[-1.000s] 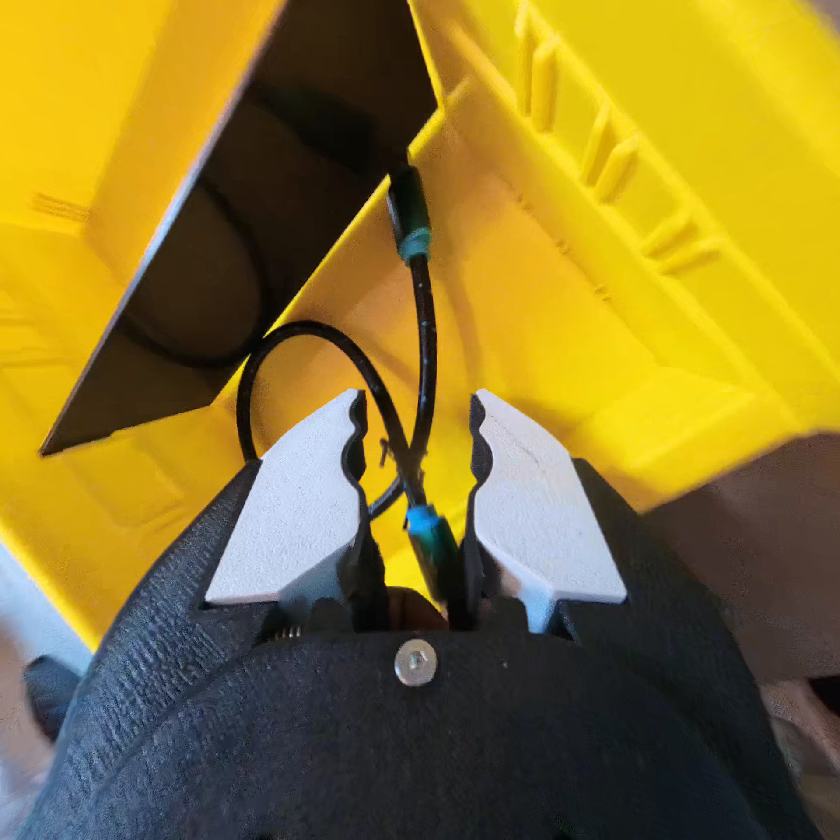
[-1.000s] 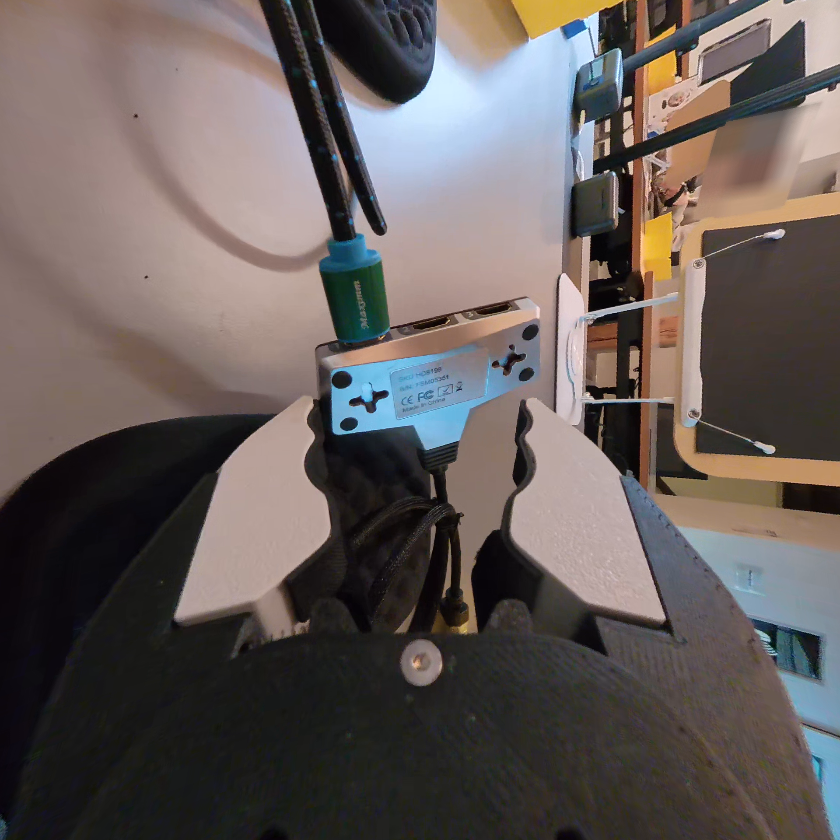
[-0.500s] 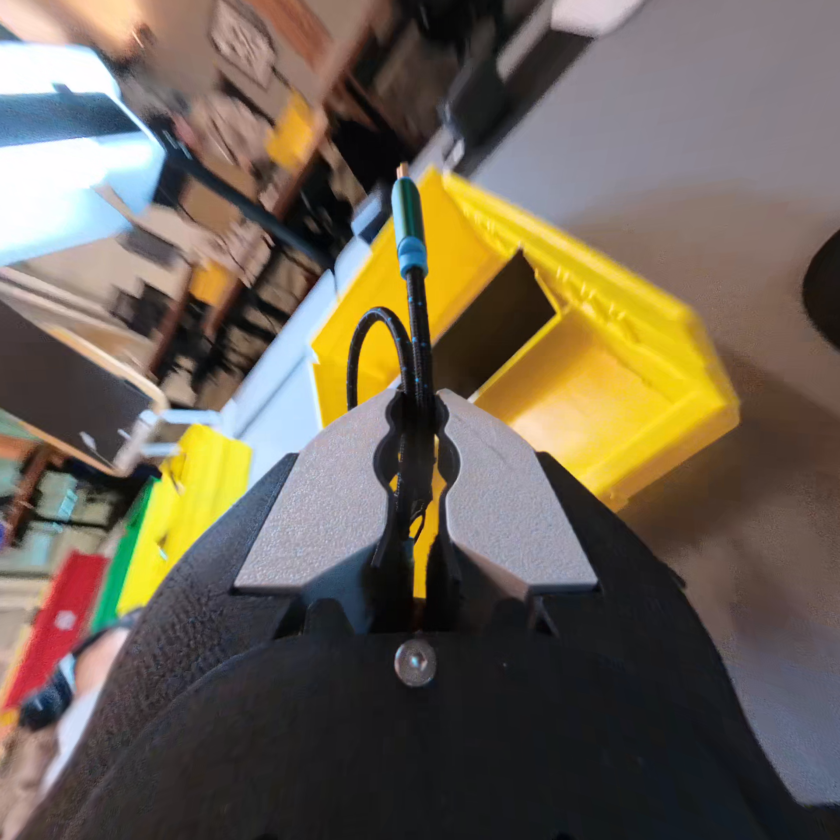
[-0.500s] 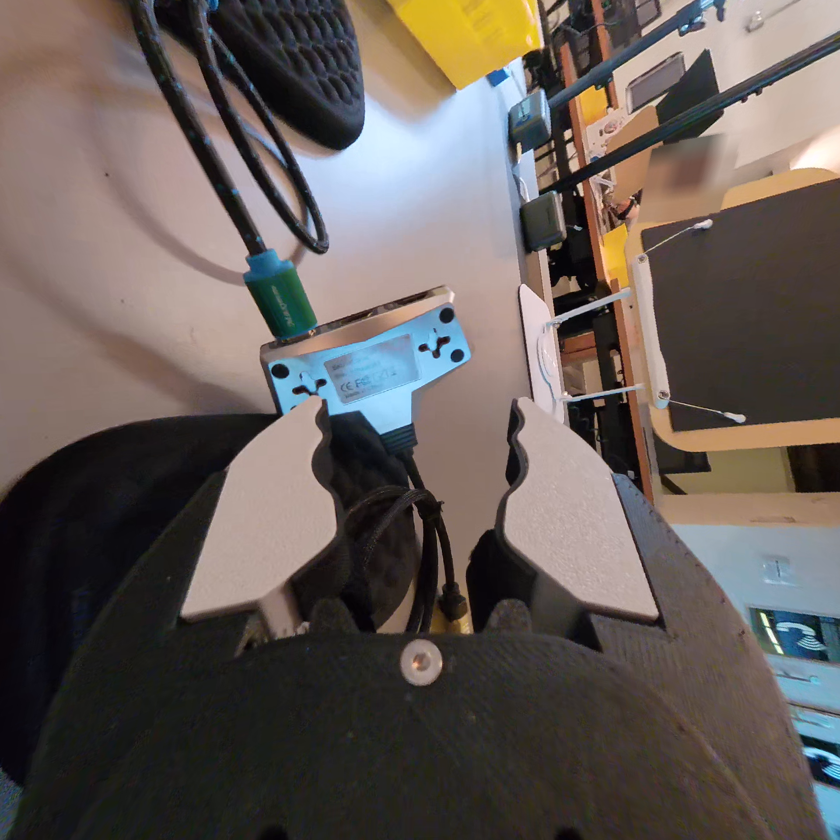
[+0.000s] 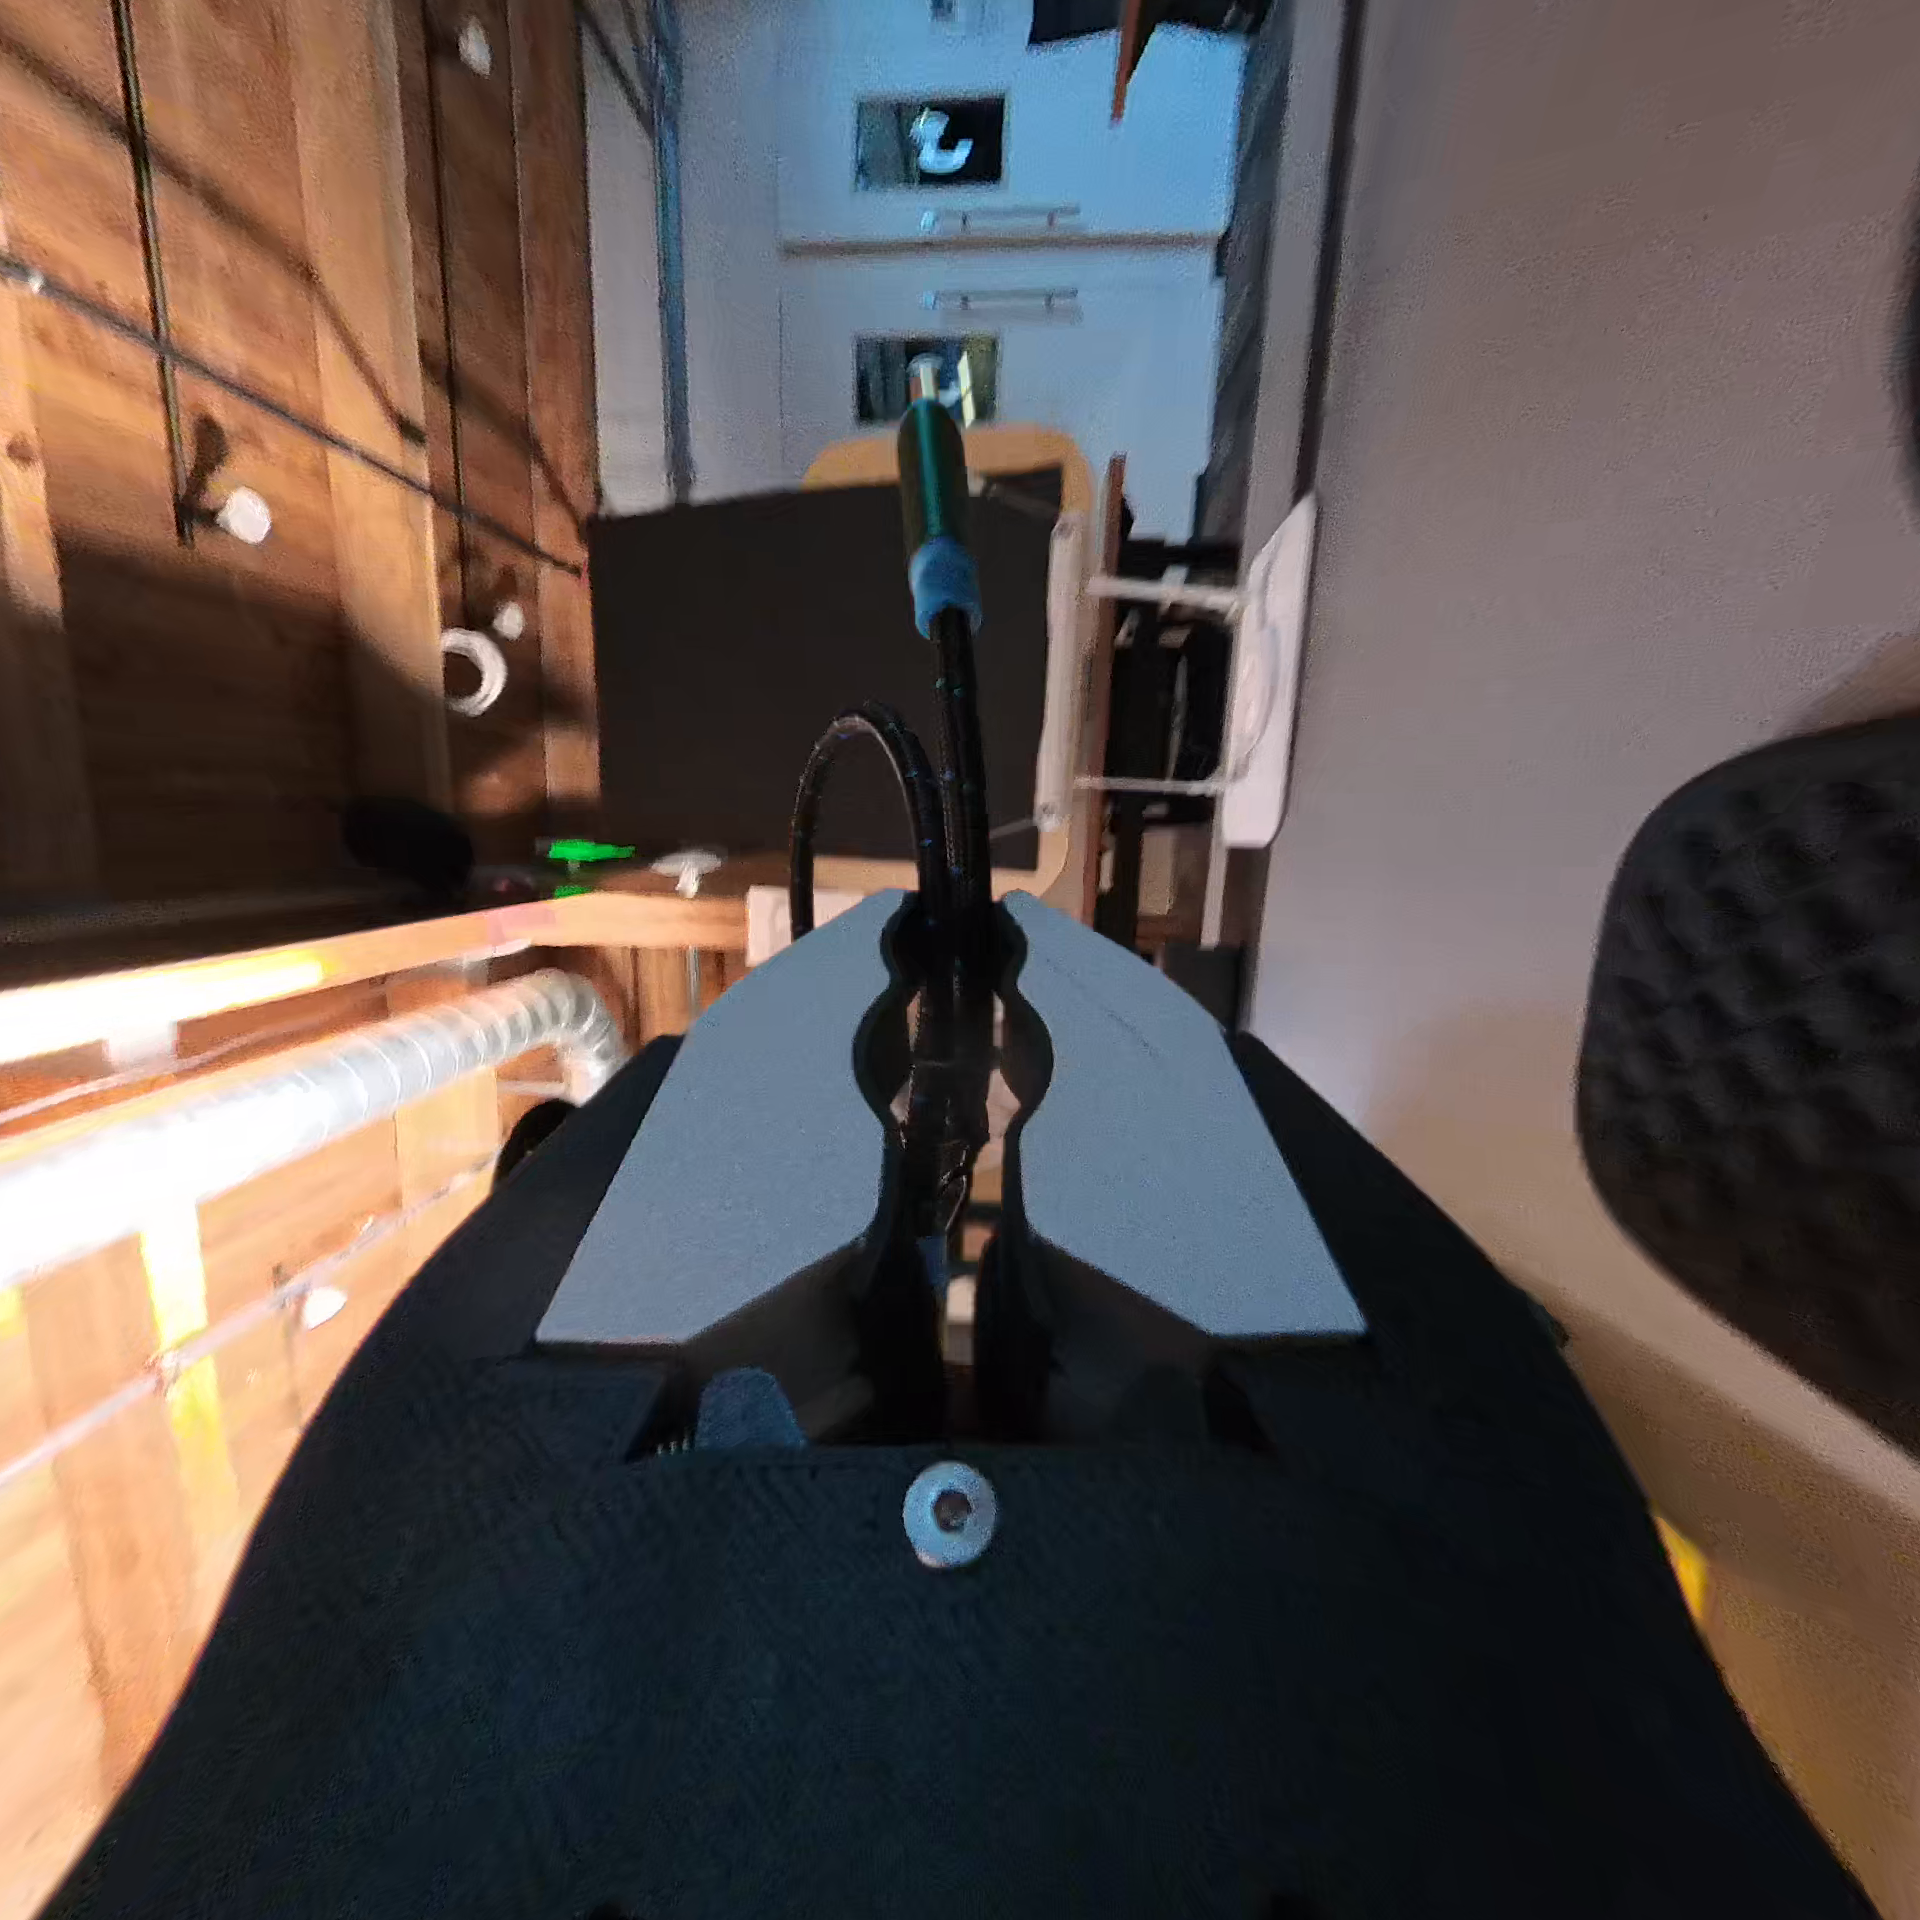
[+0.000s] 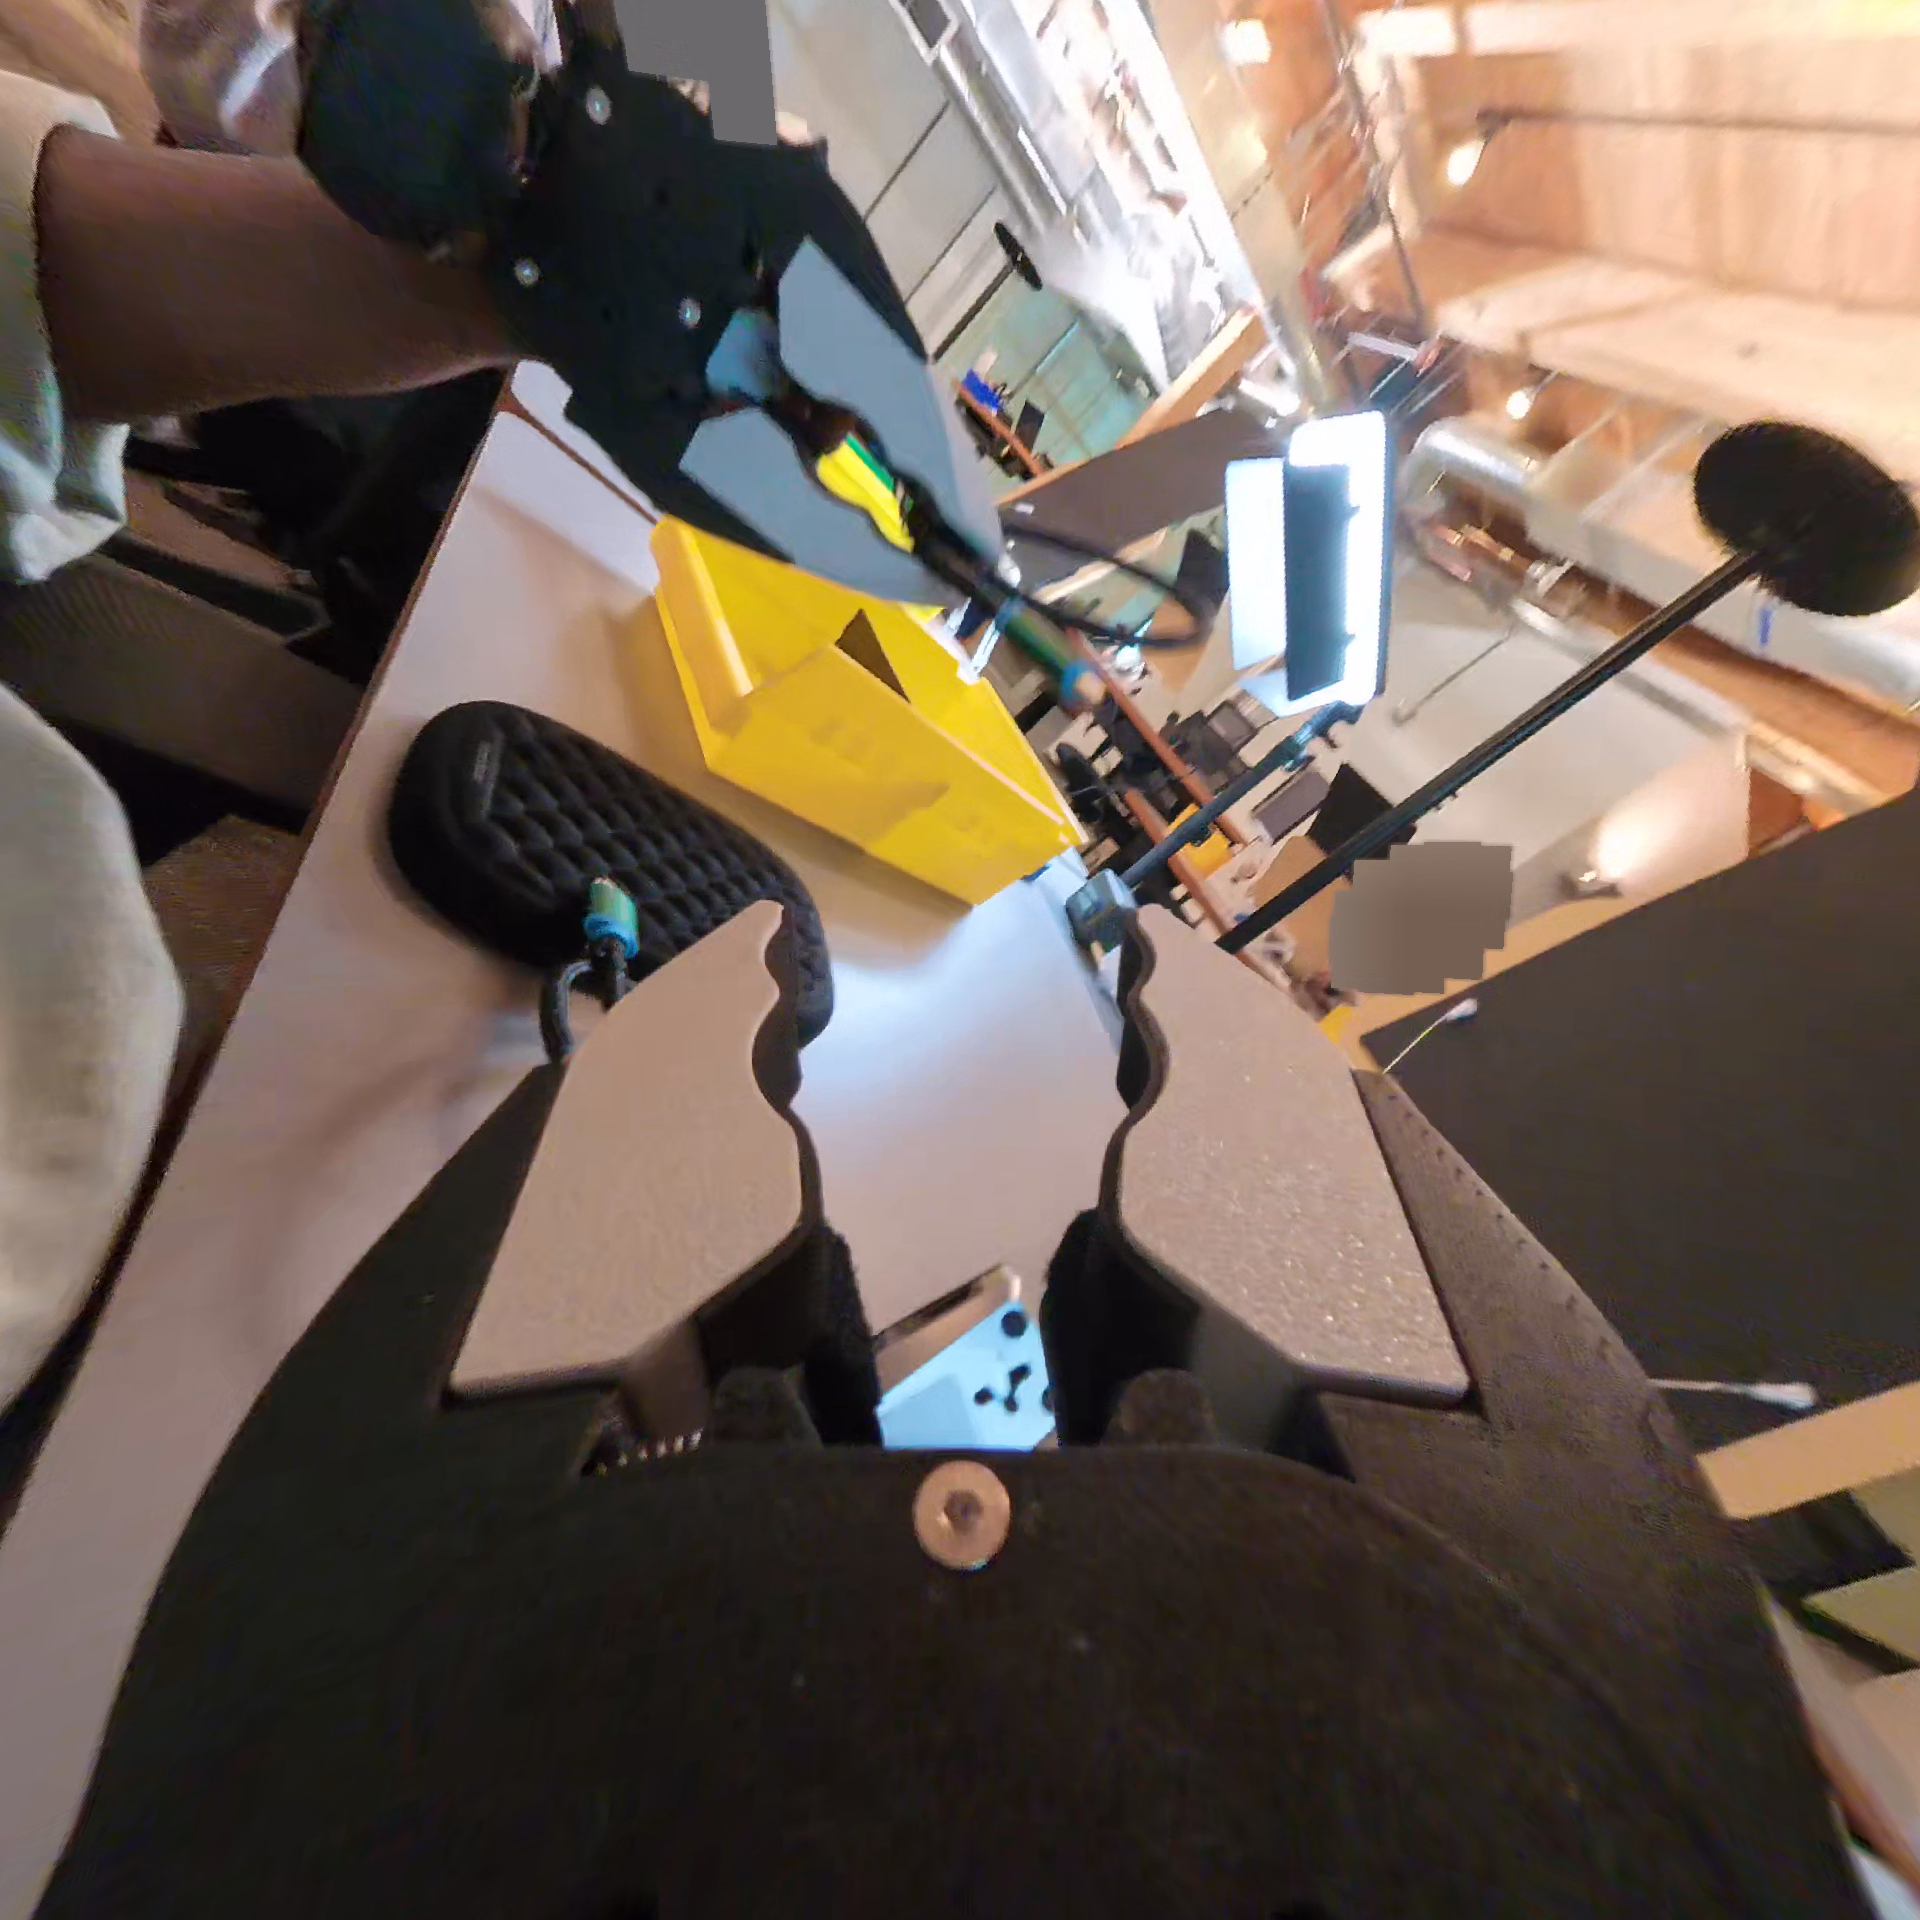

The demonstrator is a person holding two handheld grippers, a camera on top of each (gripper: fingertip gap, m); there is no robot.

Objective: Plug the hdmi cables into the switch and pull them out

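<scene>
Behind the right tongs (image 6: 951, 971), the switch (image 6: 982, 1371) hides.

Left claw (image 5: 951, 935) raised, fingers pressed nearly together, clamped tight; right claw (image 6: 951, 997) spread wide, fingers well apart, gripping nothing; bare forearm (image 6: 239, 281) behind left claw

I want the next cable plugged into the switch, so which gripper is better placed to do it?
Left. The left gripper is already shut on an HDMI cable, plug pointing forward. The right gripper is open and empty.
</scene>
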